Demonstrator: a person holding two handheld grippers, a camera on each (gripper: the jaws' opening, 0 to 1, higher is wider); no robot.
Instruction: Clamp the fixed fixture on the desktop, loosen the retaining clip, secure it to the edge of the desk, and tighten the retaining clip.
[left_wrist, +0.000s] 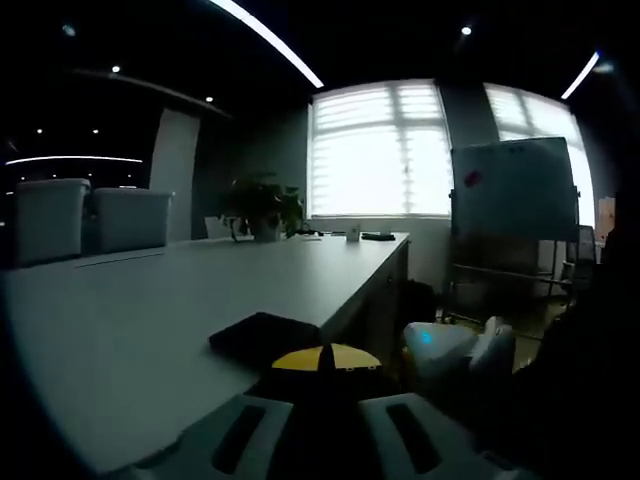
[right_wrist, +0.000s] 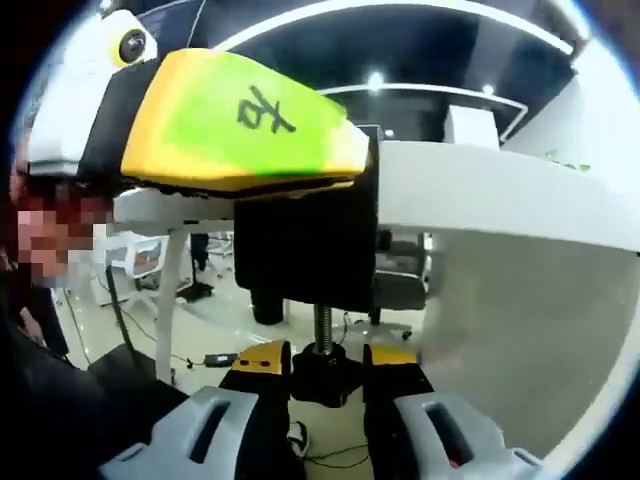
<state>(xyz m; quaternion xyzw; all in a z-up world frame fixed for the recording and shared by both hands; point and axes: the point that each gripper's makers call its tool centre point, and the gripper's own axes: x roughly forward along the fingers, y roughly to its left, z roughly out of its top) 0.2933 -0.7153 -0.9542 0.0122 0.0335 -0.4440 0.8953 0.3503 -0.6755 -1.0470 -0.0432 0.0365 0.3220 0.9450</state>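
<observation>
Office, dim, bright blinds behind. Long grey desk (left_wrist: 150, 320): bare near edge. Black fixture (right_wrist: 305, 255): C-shaped clamp hooked over the desk edge, upper plate lying on top in the left gripper view. Left gripper (left_wrist: 325, 375): jaws nearly closed, apparently pinning that plate; grip not fully visible. Right gripper (right_wrist: 328, 372): jaws close around the screw knob (right_wrist: 326, 375) below the desk. Judgement: tightening stage; keep the fixture pressed square while turning the knob.

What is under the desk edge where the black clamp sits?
Under the desk edge, the black clamp hangs down, its threaded screw ending in a knob between the right claw tips. The clamp hides its contact with the desk's underside.
</observation>
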